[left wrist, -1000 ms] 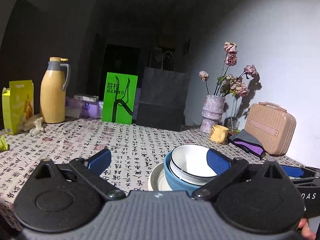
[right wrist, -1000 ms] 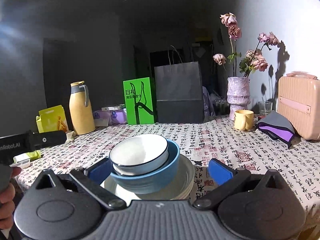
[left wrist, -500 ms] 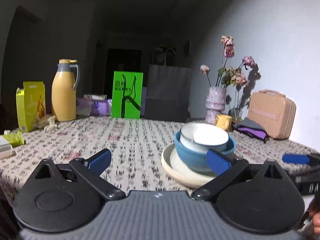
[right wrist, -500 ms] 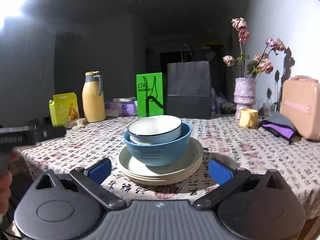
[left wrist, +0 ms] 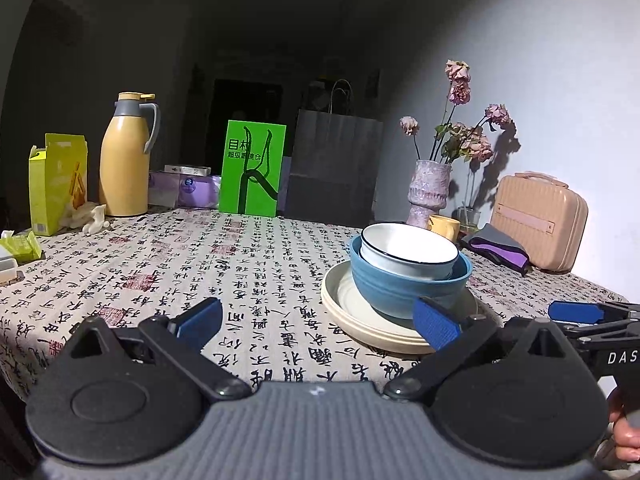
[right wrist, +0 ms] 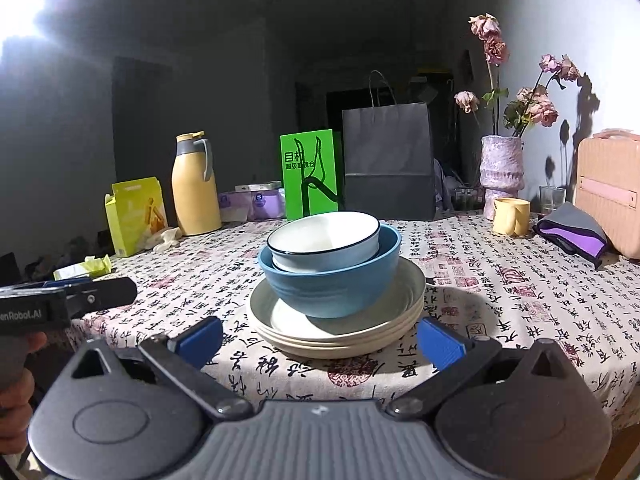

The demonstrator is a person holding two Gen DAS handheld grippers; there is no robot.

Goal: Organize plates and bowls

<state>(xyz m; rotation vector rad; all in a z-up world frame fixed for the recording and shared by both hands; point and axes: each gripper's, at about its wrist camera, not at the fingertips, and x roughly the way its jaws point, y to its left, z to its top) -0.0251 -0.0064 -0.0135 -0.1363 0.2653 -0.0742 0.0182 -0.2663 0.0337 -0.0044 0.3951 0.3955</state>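
The left gripper [left wrist: 318,322] points forward, level, its blue-padded fingers [left wrist: 200,318] spread wide with nothing between them. The right gripper [right wrist: 320,340] sits the same way — jaws wide apart, empty. Each shows at the edge of the other's view, side by side, and a hand [right wrist: 16,396] wraps the left gripper's handle — only partly visible.
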